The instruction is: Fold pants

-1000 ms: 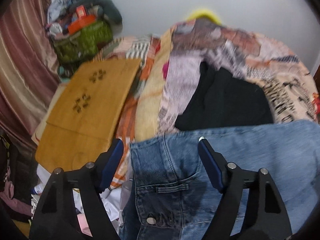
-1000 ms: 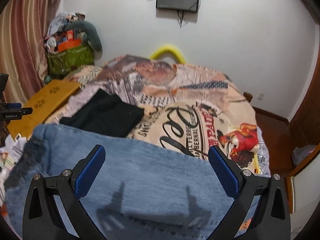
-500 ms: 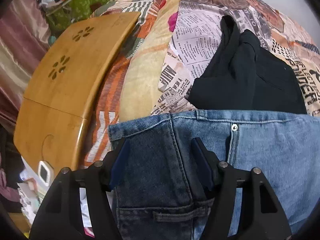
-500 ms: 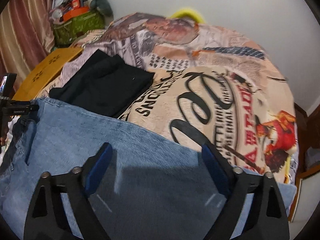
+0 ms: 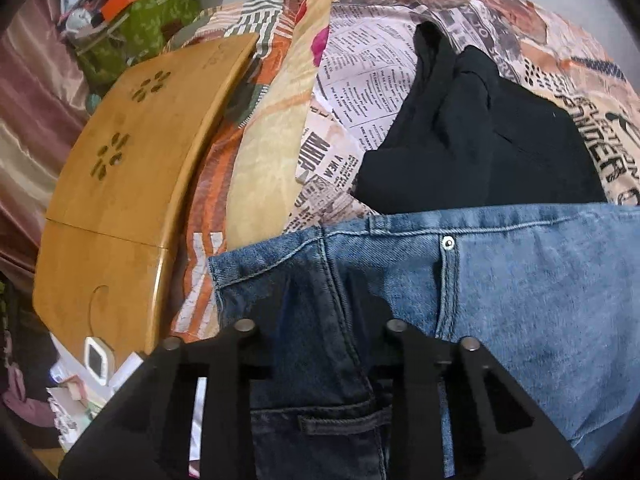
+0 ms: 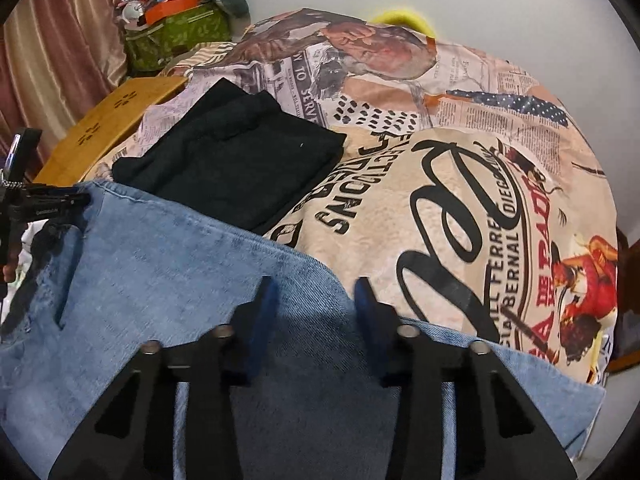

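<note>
Left wrist: left gripper [image 5: 320,304] low on jeans [image 5: 520,280] waistband, fingertips hidden, grip unclear. Right gripper [image 6: 314,300] part-open over leg denim between pads. Step: grasping. Next: pinch firmly, fold.

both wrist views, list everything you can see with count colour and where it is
jeans: one, blue denim, spread across the near bed edge
black garment: one, folded, behind the jeans
bedspread: one, newsprint pattern, covers the bed
wooden tray: one, tan, on the left of the bed
green bag: one, piled with clutter, far left corner
curtain: pink, left wall
left gripper: black, fingers down in the waistband denim
right gripper: blue pads, apart over a leg
</note>
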A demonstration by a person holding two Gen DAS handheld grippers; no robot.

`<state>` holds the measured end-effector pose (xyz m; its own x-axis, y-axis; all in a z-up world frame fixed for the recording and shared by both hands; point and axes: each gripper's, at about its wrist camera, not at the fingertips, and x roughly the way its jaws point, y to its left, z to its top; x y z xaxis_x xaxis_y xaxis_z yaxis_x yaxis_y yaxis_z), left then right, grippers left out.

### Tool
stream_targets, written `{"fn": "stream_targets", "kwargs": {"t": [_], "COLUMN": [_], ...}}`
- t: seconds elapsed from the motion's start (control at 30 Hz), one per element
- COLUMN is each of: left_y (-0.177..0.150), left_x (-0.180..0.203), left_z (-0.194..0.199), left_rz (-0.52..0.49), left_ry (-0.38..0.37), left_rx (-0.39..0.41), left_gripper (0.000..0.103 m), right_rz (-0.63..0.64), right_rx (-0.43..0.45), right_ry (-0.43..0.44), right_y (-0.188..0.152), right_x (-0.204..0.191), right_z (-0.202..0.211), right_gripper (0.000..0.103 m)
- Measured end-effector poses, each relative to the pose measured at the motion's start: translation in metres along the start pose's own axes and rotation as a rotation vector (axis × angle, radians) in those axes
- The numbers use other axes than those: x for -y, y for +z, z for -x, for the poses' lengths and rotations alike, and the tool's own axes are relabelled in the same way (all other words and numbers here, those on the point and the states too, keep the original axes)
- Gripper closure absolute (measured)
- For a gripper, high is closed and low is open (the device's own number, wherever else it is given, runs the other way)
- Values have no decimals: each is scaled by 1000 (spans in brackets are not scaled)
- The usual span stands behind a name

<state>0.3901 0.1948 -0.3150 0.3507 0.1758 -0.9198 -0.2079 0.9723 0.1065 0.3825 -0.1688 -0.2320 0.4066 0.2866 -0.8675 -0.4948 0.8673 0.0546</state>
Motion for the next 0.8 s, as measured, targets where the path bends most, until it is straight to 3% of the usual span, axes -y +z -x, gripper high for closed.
{"fn": "stream_targets", "kwargs": {"t": [0.1,0.2,0.43,0.8], "left_y": [0,-1,-4,-76], "left_x": [7,9,-2,-13], "left_z": [8,24,91,163], "left_rz": [-13,-27,-26,-42], "left_ry": [32,65,43,17], "left_rx": [12,48,176,294], "left_gripper": [90,93,94,94], "right_rz": [-2,-12,-25,2], "right_rx": [10,33,129,180], "right_ry": [-8,-4,-26,-17], "right_y": [-5,-14,-23,-70], "right_x": [-3,-6,-16,-50], "right_z": [7,20,67,128], "right_gripper": [90,95,96,96]}}
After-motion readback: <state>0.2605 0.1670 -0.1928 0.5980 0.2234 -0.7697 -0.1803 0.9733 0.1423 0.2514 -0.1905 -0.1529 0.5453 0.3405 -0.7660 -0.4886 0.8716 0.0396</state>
